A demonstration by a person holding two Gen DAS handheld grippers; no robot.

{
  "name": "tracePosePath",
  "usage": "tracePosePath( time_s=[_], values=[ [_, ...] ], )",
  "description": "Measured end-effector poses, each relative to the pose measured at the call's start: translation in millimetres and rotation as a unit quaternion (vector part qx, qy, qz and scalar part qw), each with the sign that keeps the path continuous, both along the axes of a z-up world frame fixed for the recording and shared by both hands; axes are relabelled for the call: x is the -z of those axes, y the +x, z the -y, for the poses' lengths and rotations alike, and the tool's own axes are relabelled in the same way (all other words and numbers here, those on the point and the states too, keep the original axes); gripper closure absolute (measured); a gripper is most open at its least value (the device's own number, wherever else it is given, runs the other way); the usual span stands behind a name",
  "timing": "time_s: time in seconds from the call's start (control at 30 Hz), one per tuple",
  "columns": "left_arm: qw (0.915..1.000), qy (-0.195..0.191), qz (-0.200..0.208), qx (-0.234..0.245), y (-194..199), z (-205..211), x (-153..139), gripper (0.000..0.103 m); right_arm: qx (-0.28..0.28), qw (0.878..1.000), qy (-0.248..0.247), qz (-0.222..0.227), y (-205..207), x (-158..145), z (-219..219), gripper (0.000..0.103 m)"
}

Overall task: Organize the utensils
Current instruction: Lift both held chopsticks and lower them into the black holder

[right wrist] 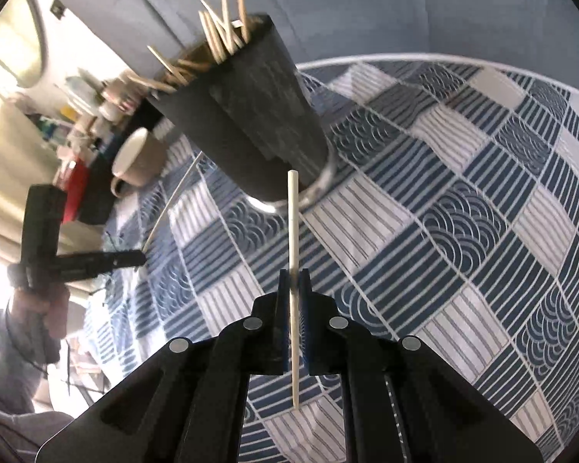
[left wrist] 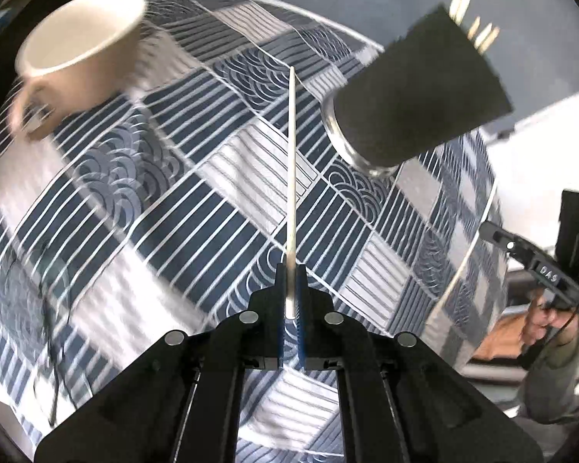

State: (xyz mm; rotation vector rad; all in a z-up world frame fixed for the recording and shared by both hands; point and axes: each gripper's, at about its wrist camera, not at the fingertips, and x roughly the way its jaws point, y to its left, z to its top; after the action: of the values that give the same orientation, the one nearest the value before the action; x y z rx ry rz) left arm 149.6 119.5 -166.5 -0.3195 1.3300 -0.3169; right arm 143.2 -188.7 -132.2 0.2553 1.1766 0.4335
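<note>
a round table (right wrist: 424, 62) under a blue-and-white patterned cloth (right wrist: 463, 208) fills both views; grey floor (right wrist: 366, 7) lies above, bright cluttered shelves (right wrist: 92, 108) at upper left.

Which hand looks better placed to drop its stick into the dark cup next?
Probably the right. Both grippers are shut on a stick, but the right stick ends just in front of the cup. The left stick points beside the cup, which stands off to one side.

Cream mug (left wrist: 77, 50) smeared by motion blur, shelf clutter (right wrist: 92, 115) behind indistinct, tablecloth (left wrist: 108, 308) edge streaked
</note>
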Motion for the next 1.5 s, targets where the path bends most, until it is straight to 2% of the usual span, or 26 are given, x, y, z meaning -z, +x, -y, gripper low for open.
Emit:
tracePosePath(
  time_s=[0.17, 0.27, 0.53, 0.73, 0.87, 1.07, 1.4, 1.5],
  values=[
    [0.9987, -0.004, 0.040, -0.033, -14, -13, -38, 0.098, -0.011, 0.999, 0.019, 0.033, 5, -22, -2, 0.098],
    [0.9963, -0.007, 0.076, -0.039, -13, -13, -68, 0.098, -0.017, 0.998, 0.025, 0.062, 12, -47, -1, 0.098],
    [0.9856, -0.035, 0.165, -0.014, 17, 18, -135, 0.098, -0.025, 0.989, 0.015, 0.148, 37, -117, -1, 0.099],
    [0.9772, -0.058, 0.204, 0.014, 37, 46, -166, 0.098, -0.027, 0.982, -0.004, 0.189, 51, -155, 0, 0.100],
    [0.9735, -0.070, 0.216, 0.028, 48, 61, -174, 0.098, -0.015, 0.985, -0.005, 0.171, 56, -146, 8, 0.100],
    [0.9738, -0.083, 0.208, 0.038, 66, 82, -163, 0.098, -0.007, 0.993, -0.015, 0.114, 58, -102, 21, 0.097],
    [0.9817, -0.063, 0.169, 0.061, 95, 113, -112, 0.098, 0.012, 0.999, -0.023, 0.045, 66, -49, 41, 0.097],
    [0.9843, -0.028, 0.160, 0.069, 102, 120, -98, 0.098, 0.014, 0.999, -0.018, 0.036, 66, -39, 45, 0.097]
  ],
)
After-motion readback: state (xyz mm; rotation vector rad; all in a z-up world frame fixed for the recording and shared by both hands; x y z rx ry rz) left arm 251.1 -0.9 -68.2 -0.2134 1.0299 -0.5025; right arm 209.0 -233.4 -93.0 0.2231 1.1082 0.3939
